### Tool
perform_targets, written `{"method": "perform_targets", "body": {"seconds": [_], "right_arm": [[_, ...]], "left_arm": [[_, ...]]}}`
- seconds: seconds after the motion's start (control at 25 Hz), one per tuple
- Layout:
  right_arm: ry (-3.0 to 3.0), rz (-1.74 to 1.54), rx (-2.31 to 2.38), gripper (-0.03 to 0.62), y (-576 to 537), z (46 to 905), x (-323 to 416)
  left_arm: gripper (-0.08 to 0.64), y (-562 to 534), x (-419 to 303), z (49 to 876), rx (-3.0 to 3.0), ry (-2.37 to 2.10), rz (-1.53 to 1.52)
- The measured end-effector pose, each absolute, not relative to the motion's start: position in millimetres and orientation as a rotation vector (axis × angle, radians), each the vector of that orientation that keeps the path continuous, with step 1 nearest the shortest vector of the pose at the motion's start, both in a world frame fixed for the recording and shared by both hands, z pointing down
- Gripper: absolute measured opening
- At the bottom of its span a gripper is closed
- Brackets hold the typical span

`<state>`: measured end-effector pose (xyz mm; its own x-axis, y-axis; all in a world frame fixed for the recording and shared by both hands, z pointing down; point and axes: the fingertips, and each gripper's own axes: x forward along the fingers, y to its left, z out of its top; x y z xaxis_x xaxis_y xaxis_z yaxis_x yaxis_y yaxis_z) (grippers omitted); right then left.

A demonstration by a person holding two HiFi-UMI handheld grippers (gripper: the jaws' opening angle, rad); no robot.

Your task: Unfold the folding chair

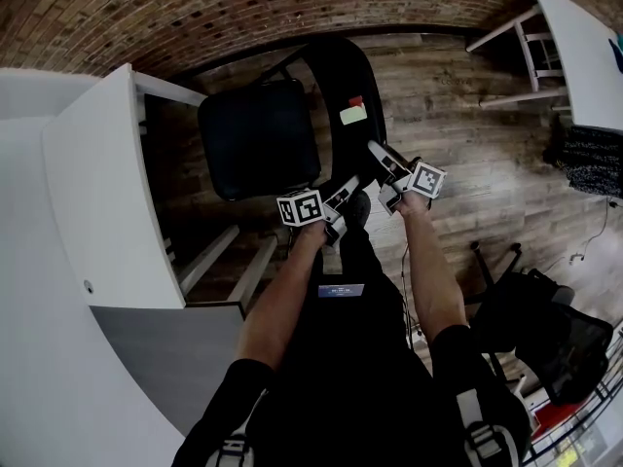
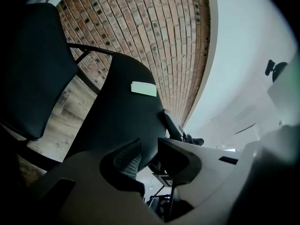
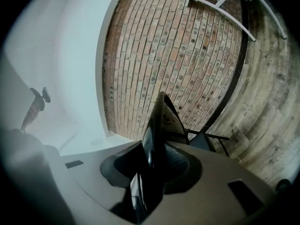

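Observation:
The black folding chair stands on the wood floor, its seat (image 1: 258, 139) toward the left and its backrest (image 1: 343, 81) beside it, bearing a pale label (image 1: 352, 114). My left gripper (image 1: 343, 202) is shut on the backrest's near edge; in the left gripper view the backrest (image 2: 122, 111) with its label (image 2: 144, 88) fills the space ahead of the left gripper (image 2: 147, 151), with the seat (image 2: 33, 69) at left. My right gripper (image 1: 378, 156) is shut on the same backrest, which stands edge-on (image 3: 161, 116) between the jaws of the right gripper (image 3: 157, 156).
A white counter (image 1: 107, 193) runs close along the left of the chair. A white table (image 1: 584, 47) stands at the back right, and a black office chair (image 1: 555, 339) at the lower right. A brick wall (image 1: 243, 8) lies behind the chair.

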<state>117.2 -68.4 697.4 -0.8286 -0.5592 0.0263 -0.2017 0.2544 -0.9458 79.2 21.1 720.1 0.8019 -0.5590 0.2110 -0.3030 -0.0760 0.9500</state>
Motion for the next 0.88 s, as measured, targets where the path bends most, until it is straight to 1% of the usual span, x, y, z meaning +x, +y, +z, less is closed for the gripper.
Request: {"method": "perform_targets", "body": {"seconds": [0.48,0.88], "right_arm": [[2.234,-1.599,-0.701,0.118,-65,691,99],[2.239,-1.611,-0.691,0.123,-57,687,68]], "left_arm": [[0.109,24,69,722,1.666,-0.726,-0.227],[0.107,32,43,719,1.644,-0.753,-0.257]]}}
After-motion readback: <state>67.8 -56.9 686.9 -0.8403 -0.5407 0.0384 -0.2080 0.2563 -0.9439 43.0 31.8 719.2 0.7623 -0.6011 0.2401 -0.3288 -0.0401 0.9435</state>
